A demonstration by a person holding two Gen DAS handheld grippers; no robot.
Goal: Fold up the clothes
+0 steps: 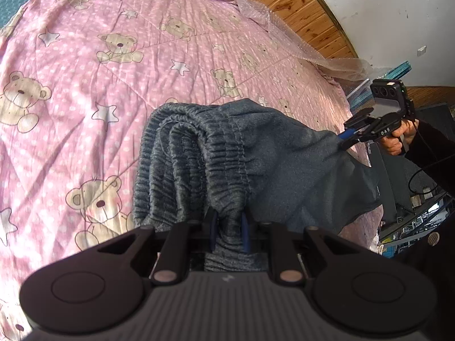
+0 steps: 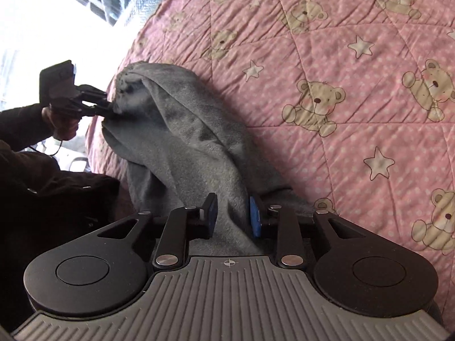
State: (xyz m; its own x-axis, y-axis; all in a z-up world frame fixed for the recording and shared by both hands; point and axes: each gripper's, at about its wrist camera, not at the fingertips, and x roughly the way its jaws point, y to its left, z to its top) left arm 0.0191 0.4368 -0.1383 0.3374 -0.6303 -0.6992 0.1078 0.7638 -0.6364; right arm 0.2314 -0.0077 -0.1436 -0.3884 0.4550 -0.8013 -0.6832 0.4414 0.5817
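Both grippers, left gripper (image 1: 229, 228) and right gripper (image 2: 233, 216), clamp their jaws on the grey fleece trousers (image 1: 256, 153); the right's thin pinch could slip, dropping cloth onto the bed (image 1: 113, 71).

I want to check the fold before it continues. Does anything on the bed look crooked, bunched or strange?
Yes. The grey fleece trousers are bunched, not flat: the elastic waistband is crumpled into ridges at the left claw, and loose cloth sags toward the right claw. The pink teddy-bear quilt is wrinkled.

- A pink quilt (image 1: 119, 65) printed with bears and stars covered the bed.
- A wooden headboard (image 1: 298, 8) stood against a white wall (image 1: 384, 8).
- Daylight glared through a window (image 2: 42, 5).
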